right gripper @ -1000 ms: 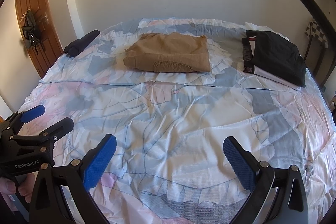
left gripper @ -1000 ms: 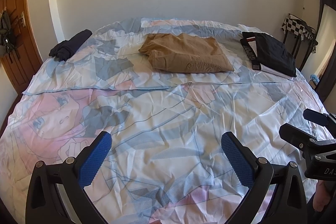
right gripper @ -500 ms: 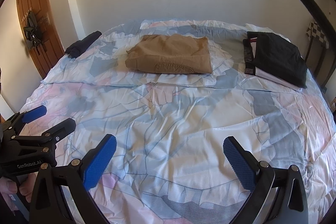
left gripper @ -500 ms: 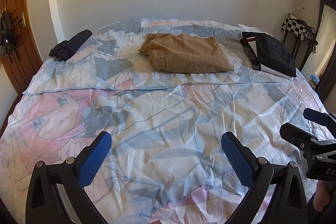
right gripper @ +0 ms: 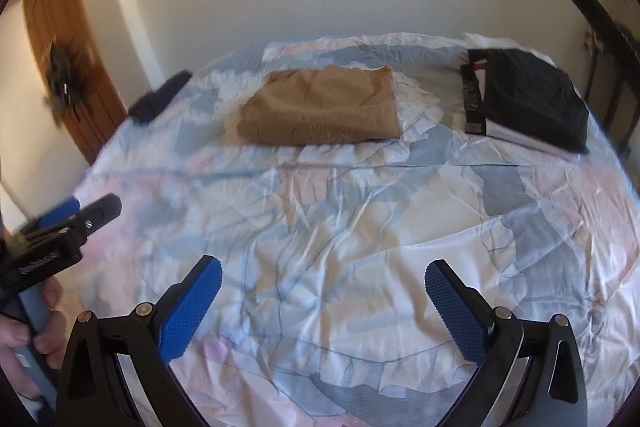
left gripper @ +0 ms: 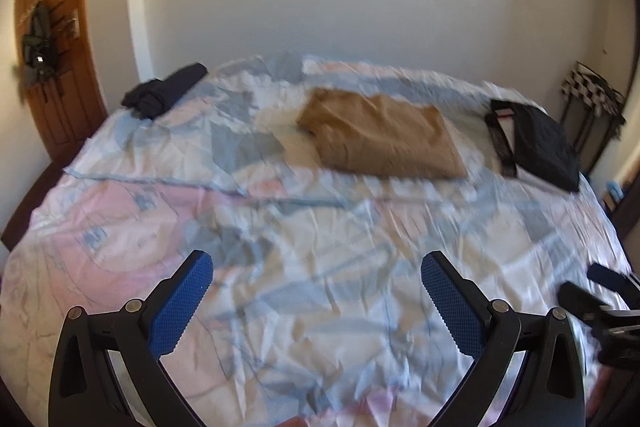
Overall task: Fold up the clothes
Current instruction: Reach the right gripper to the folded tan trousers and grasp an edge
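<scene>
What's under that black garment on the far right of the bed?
A white layer shows under the black garment's near edge, resting on the bedsheet. A dark patterned band runs along its left side. How far the white layer extends underneath is covered.

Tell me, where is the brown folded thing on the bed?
The brown folded garment lies mid-bed near the far wall, between the dark bundle on its left and the black folded clothes on its right.

No legible txt in either view. Left gripper point(right gripper: 60, 227), far left of right-wrist frame, has a pale label on its black body, too blurred to read. Black garment point(right gripper: 532, 103), upper right, has a patterned band; lettering can't be made out.
</scene>
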### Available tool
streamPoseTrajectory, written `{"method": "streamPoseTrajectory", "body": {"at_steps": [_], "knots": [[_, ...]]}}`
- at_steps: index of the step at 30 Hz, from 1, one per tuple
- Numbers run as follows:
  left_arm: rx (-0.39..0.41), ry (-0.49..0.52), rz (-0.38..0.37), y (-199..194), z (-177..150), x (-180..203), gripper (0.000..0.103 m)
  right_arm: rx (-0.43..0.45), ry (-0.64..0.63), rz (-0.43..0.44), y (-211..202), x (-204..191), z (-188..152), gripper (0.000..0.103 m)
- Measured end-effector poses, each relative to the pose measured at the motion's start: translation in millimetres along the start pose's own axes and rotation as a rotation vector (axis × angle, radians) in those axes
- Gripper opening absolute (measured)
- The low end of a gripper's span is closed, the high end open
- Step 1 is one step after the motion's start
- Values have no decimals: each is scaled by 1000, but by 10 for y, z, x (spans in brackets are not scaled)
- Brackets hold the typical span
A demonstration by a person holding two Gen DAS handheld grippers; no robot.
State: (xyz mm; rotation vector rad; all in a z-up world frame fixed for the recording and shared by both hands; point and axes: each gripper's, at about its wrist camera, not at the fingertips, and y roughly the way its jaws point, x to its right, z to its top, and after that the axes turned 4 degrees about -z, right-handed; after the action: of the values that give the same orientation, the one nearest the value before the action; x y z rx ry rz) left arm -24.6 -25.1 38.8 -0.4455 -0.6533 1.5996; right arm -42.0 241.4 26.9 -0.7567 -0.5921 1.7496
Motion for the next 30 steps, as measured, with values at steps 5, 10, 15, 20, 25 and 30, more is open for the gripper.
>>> {"method": "streamPoseTrajectory", "body": {"at_steps": [5,10,15,20,25,30], "knots": [[19,-71,8,243,462,74,103,18,107,245,10,369,452,103],[29,-142,-31,806,664,158,103,-128,110,355,554,584,926,103],[24,19,-17,1490,323,344,103,-176,-56,259,1290,593,1425,103],[-60,80,-77,1932,272,356,103,-145,-120,170,2042,724,1855,103],[-43,94,-66,2116,204,259,103,-163,-125,123,2704,864,2183,103],[-127,-44,-87,2378,149,27,103,-189,-145,83,3274,909,2537,93]]}}
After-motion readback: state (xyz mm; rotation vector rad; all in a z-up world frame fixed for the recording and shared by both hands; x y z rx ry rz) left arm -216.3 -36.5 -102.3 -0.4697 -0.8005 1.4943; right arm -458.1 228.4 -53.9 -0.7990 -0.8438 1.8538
